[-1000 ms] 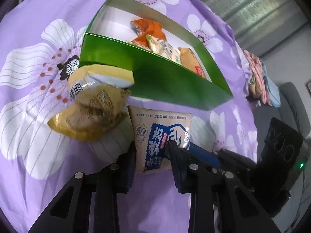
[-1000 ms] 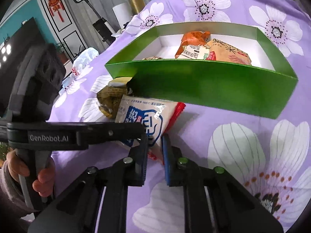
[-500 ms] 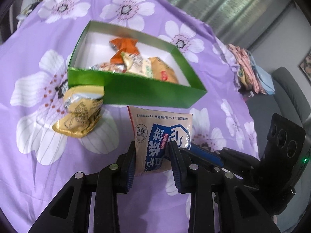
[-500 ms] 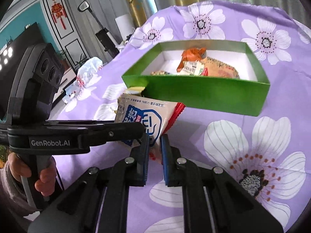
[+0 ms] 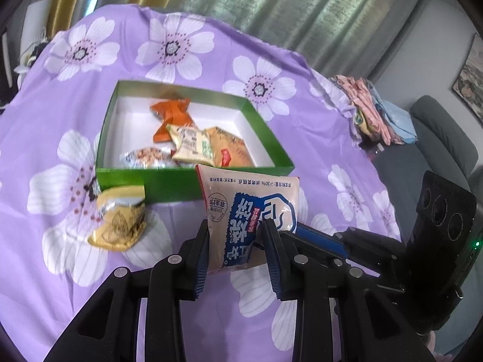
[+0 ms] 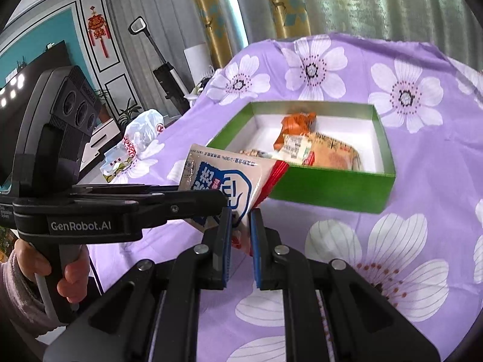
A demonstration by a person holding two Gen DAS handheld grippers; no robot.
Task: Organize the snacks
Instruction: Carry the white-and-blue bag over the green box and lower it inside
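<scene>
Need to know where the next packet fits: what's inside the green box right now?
The green box holds an orange packet, a beige packet, a tan packet and a clear-wrapped snack, crowded near the front wall. What lies beneath them is covered.

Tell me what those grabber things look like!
Both are black plastic. The left gripper and right gripper have blue ribbed pads and silver bolts. The left one's side says "GenRobot.AI" in white. A fuzzy pinkish sleeve shows by its handle.

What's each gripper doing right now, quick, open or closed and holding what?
Left gripper: closed on the snack packet.
Right gripper: closed on the same snack packet, at its edge.
</scene>
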